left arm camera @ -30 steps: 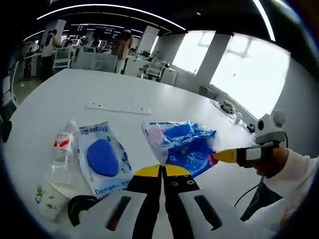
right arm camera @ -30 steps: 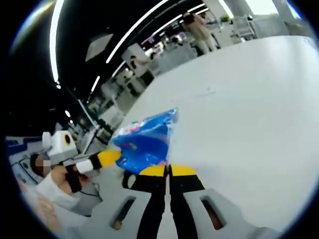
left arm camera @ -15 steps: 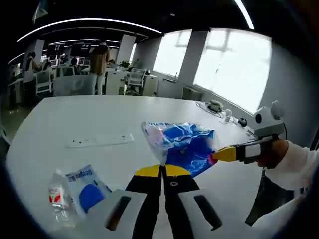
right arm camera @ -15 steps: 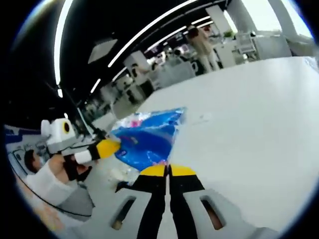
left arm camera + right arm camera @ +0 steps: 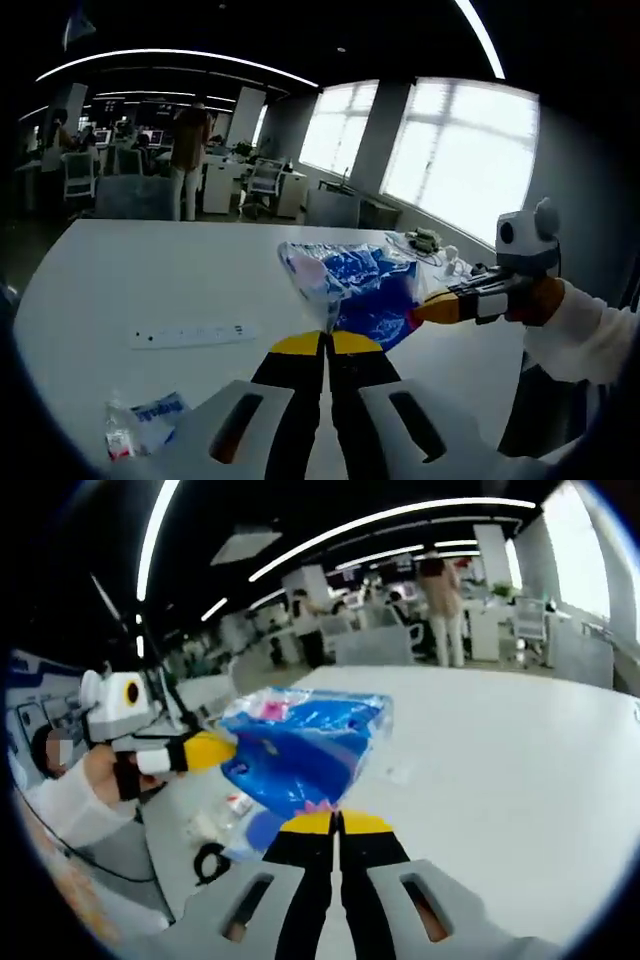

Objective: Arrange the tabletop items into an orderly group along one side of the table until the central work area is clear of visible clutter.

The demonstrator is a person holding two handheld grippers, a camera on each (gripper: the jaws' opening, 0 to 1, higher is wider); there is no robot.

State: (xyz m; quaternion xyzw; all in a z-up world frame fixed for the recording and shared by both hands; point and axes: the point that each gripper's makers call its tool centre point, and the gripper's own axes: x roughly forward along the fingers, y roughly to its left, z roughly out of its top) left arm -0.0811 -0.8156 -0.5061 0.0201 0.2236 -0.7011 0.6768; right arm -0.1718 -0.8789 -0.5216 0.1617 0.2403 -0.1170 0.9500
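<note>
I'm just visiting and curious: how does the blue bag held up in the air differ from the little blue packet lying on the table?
The blue bag hangs above the white table, pinched between the left gripper and the right gripper; the small blue packet lies flat, untouched. The bag looks larger and crumpled, with some pink at one corner; the packet looks smaller and flatter, with blue print on it. Both are clear plastic with blue contents.

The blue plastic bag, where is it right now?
The blue plastic bag is held up above the white table, pinched between both grippers: the left gripper at one edge, the right gripper at the other.
</note>
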